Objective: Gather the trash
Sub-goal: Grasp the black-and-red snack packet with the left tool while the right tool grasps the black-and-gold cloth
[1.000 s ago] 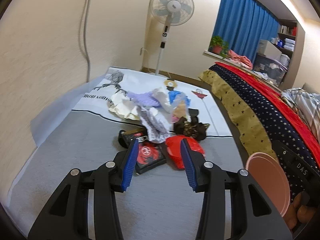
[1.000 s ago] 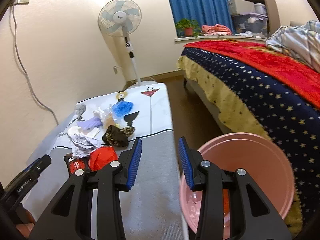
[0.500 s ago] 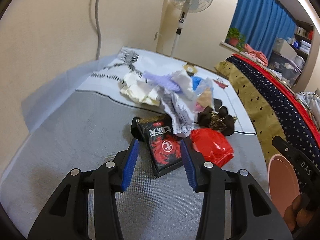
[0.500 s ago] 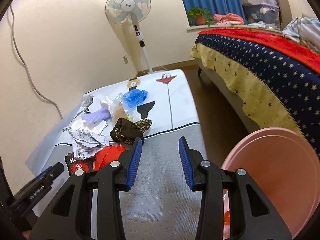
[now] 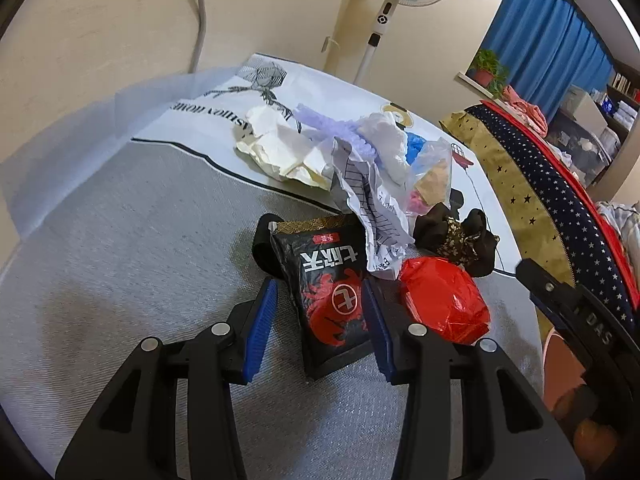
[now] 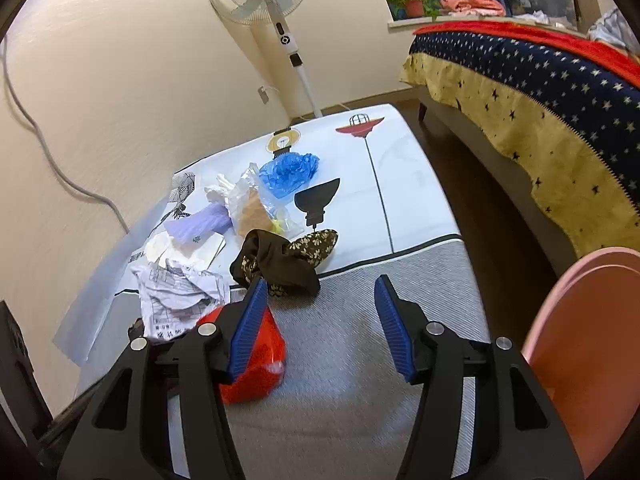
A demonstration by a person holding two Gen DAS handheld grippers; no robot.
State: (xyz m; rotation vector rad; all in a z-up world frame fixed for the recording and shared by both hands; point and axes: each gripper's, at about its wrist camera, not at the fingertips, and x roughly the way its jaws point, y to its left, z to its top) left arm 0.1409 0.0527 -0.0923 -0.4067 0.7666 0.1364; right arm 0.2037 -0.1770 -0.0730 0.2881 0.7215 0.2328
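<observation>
On the grey mat, your left claw (image 5: 320, 312) sits right over the black snack packet (image 5: 324, 292), a blue pad on each side of it. Push down a bit more so the pads catch the packet's edges, then squeeze slowly, since foil probably slips. Jaws are spread wide, nothing gripped, and I can't tell if they touch it. Your right claw (image 6: 320, 320) is wide open and empty too, bucket (image 6: 580, 340) beside it.

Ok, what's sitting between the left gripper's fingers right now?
In the left wrist view, the black snack packet lies on the mat between the open left gripper's fingers, not yet pinched.
</observation>
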